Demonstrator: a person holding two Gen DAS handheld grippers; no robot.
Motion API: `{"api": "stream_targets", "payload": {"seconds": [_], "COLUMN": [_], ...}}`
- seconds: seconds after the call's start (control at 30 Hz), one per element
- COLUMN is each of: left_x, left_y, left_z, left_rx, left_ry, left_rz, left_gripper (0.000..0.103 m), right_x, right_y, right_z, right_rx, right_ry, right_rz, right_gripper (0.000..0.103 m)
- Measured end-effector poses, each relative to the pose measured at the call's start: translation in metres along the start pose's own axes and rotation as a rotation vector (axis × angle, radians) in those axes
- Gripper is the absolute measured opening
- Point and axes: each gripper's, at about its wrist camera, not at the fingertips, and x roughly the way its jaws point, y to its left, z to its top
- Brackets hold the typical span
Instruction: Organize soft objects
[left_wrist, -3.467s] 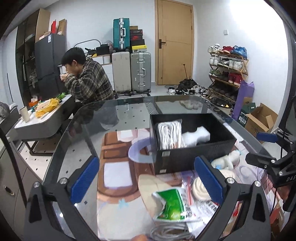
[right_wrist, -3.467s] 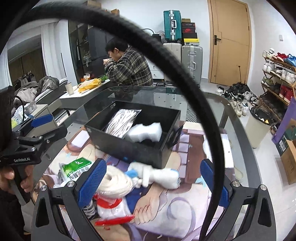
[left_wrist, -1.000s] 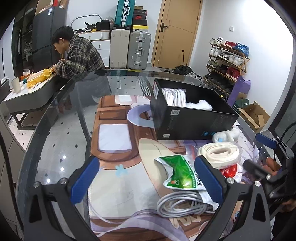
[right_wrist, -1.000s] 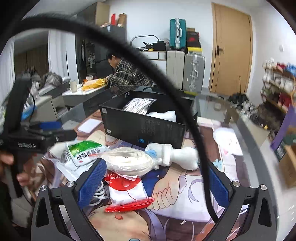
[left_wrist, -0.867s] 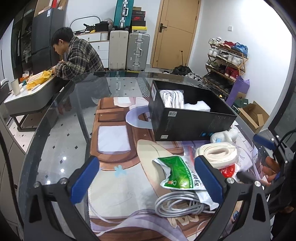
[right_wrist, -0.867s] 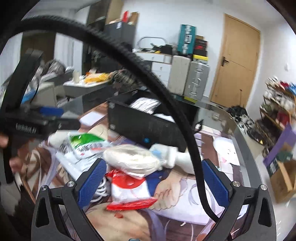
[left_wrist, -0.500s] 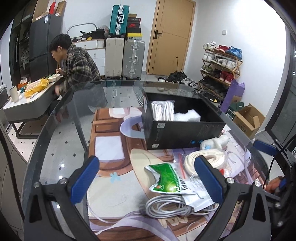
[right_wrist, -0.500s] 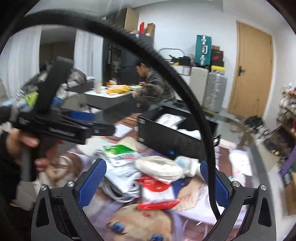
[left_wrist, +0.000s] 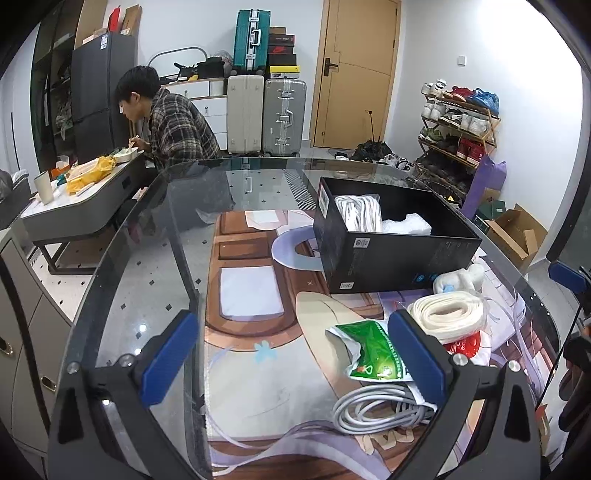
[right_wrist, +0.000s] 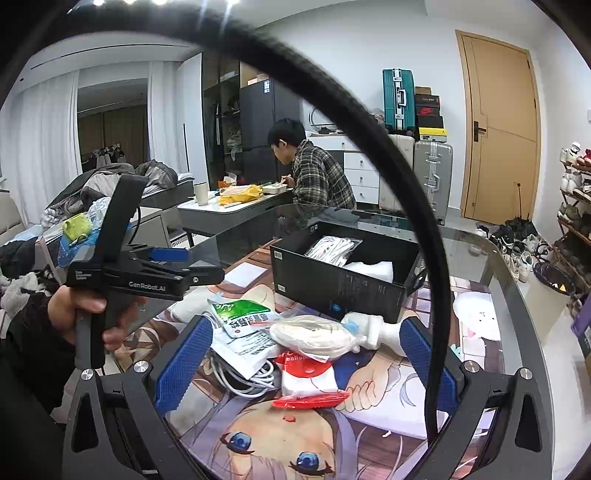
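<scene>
**Both grippers empty, between picks over the pile**

Left wrist view: the left gripper (left_wrist: 295, 354) stood wide open with nothing between its pads, above the glass table (left_wrist: 147, 266). The black box (left_wrist: 399, 251) sat far right, already holding a bagged white cord (left_wrist: 360, 212) and a white foam piece (left_wrist: 408, 226). Loose items lay near right: green packet (left_wrist: 373, 354), grey cable coil (left_wrist: 380, 406), cream strap roll (left_wrist: 448, 314), white plush (left_wrist: 460, 278) just beside the box.

Right wrist view: the right gripper (right_wrist: 303, 362) was also wide open and empty, aimed at the pile; the red-white pouch (right_wrist: 306, 380) lay under the strap roll. A hand (right_wrist: 79, 314) held the left tool at far left.

Judged step: choosing the next item (strap roll likely). Next move calls for lowering over it, closing, carrying to the box.

A black cable crossed the right view, hiding part of the box; pouch print was unreadable.
</scene>
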Motion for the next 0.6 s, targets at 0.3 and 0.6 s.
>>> {"api": "stream_targets", "payload": {"seconds": [0.3, 0.6], "left_x": [0.004, 0.016], "left_y": [-0.004, 0.011], "left_z": [-0.001, -0.005], "left_rx": [0.010, -0.038], "left_ry": [0.005, 0.039], "left_rz": [-0.012, 0.042], "left_gripper": [0.103, 0.103], "right_x": [-0.008, -0.003], "right_y": [-0.009, -0.013], "right_z": [-0.002, -0.001], "right_rx": [0.055, 0.053], "right_ry": [-0.075, -0.047], "right_rz": [0.008, -0.023], "right_gripper": [0.103, 0.103]}}
